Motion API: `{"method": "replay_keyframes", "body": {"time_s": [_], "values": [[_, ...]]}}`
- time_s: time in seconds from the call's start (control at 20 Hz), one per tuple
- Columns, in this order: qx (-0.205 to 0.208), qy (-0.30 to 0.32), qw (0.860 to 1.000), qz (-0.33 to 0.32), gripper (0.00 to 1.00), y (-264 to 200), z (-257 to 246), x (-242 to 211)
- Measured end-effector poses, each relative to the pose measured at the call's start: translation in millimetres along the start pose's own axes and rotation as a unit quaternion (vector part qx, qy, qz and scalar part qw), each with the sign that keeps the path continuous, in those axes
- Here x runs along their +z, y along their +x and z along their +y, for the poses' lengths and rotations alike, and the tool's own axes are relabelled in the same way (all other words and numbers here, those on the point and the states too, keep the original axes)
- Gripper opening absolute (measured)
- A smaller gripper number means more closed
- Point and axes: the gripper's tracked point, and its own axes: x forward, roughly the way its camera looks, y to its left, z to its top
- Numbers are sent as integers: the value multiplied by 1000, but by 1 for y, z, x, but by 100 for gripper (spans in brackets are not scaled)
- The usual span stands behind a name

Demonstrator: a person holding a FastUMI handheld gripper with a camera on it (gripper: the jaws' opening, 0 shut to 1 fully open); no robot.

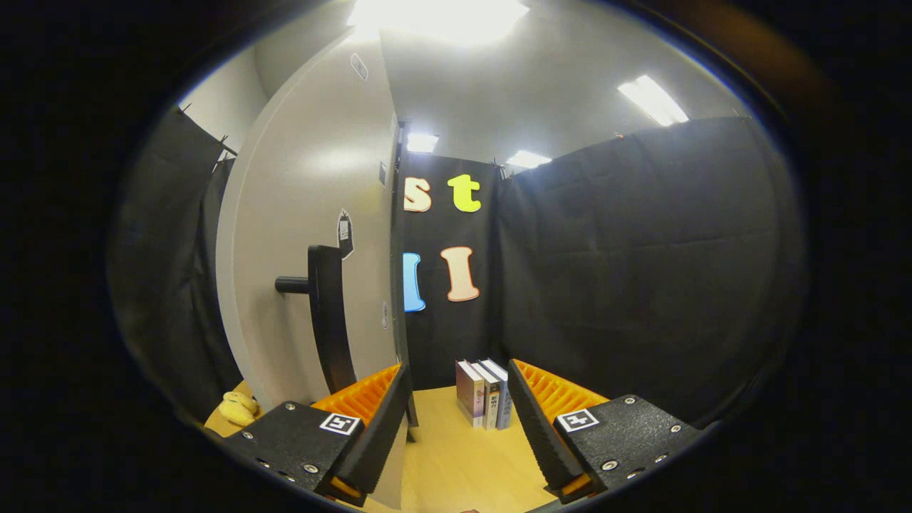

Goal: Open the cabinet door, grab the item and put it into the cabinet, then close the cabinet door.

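Holding my hand-held gripper (456, 427) wide, nothing between fingers. Cabinet door (313, 235) at 10 o'clock, handle (328, 313) facing me. Books (484, 392) upright on bench (463, 463) at 12 o'clock, beyond fingertips; yellow plush toy (239, 407) at 9 o'clock.

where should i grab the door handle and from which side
Take the handle's vertical bar mid-height, coming from the open side, left of the door. It stands off on a post, leaving room behind. The open fingers straddle the door's edge, gripping nothing.

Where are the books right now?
The books stand upright on the wooden tabletop, beyond the open gripper, against the black cloth wall, right of the cabinet door.
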Motion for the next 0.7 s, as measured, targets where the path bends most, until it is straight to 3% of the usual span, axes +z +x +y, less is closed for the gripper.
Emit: {"method": "replay_keyframes", "body": {"time_s": [0.7], "values": [[118, -5, 993, 10, 86, 21, 149, -6]]}}
